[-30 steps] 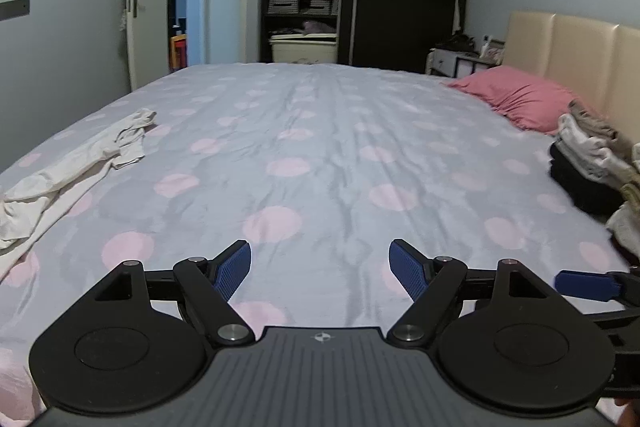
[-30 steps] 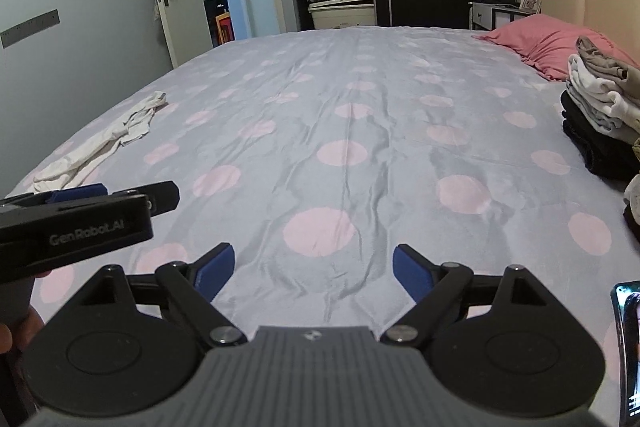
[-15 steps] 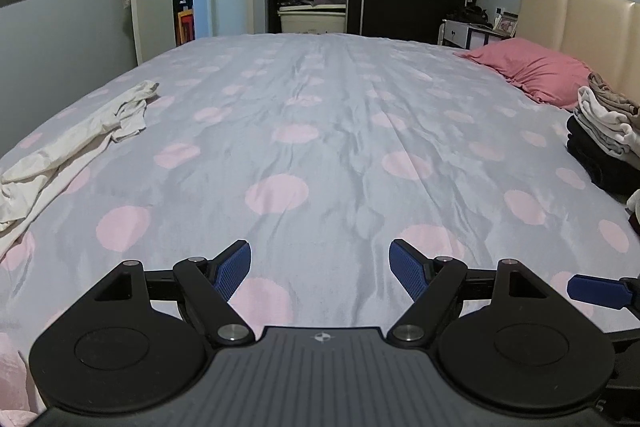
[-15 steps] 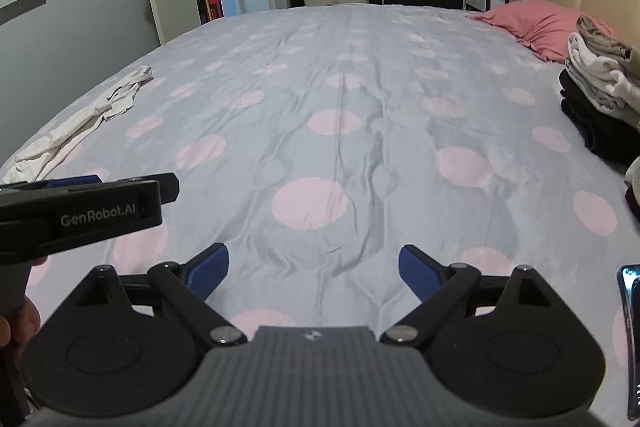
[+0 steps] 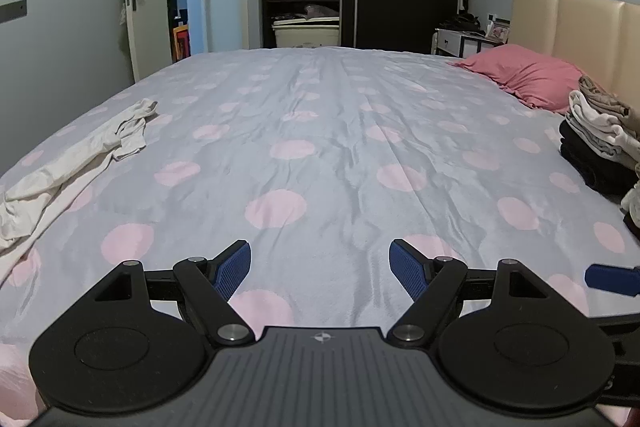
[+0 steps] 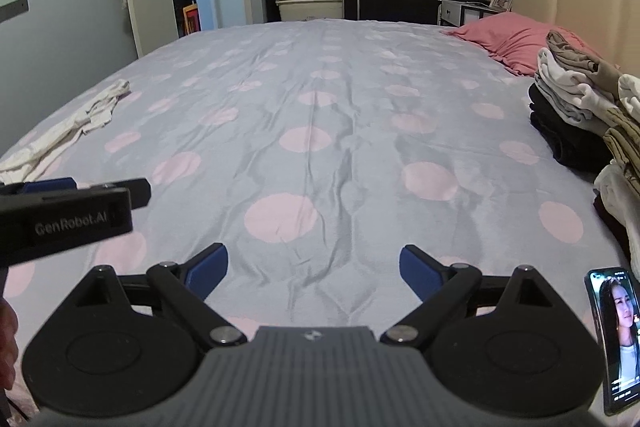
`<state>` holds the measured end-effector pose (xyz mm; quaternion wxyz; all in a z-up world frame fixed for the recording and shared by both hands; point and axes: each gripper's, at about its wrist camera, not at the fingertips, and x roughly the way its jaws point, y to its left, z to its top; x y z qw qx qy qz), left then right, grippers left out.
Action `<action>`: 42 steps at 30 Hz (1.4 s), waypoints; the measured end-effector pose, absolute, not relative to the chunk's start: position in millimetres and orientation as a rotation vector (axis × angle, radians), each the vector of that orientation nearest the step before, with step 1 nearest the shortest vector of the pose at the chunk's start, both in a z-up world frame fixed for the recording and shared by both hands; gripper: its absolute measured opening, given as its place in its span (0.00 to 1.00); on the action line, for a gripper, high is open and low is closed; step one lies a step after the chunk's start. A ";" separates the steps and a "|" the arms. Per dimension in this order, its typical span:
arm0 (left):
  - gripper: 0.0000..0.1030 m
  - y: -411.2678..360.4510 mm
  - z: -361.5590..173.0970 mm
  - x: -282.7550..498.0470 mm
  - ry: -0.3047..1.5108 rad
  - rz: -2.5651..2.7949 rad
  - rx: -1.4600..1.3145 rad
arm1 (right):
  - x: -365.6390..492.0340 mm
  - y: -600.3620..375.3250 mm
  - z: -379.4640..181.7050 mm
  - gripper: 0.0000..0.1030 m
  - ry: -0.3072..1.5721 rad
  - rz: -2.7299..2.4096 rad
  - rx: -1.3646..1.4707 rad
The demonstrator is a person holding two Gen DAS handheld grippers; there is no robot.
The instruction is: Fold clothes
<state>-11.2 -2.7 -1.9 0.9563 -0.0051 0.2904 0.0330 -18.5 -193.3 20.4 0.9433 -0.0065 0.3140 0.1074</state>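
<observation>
Grey bedding (image 5: 320, 131) with pink dots fills the room. At nine o'clock a cream garment (image 5: 76, 163) lies crumpled and strung out along the bed's edge, unfolded. At six o'clock the left gripper (image 5: 320, 269) and right gripper (image 6: 314, 273) hover released, jaws spread, grasping nothing. At three o'clock sits a stack of folded clothes (image 6: 576, 107), with a phone (image 6: 614, 339) at five.

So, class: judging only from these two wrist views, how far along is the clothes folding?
Done: a stack of folded clothes sits near the pink pillow. In hand: nothing; the left gripper and right gripper are both open and empty above the bedspread. Left: the crumpled white garment at the bed's left edge remains unfolded.
</observation>
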 end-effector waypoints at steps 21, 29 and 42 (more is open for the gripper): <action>0.74 -4.2 -3.2 -15.1 0.604 0.063 -0.053 | -25.6 -189.2 27.1 0.92 0.605 0.233 -0.039; 0.74 -3.8 -2.1 -13.7 0.612 0.045 -0.065 | -26.4 -188.2 26.9 0.92 0.607 0.250 -0.031; 0.74 -7.9 -4.1 -13.5 0.631 0.035 -0.031 | -25.7 -187.0 26.1 0.92 0.615 0.264 -0.026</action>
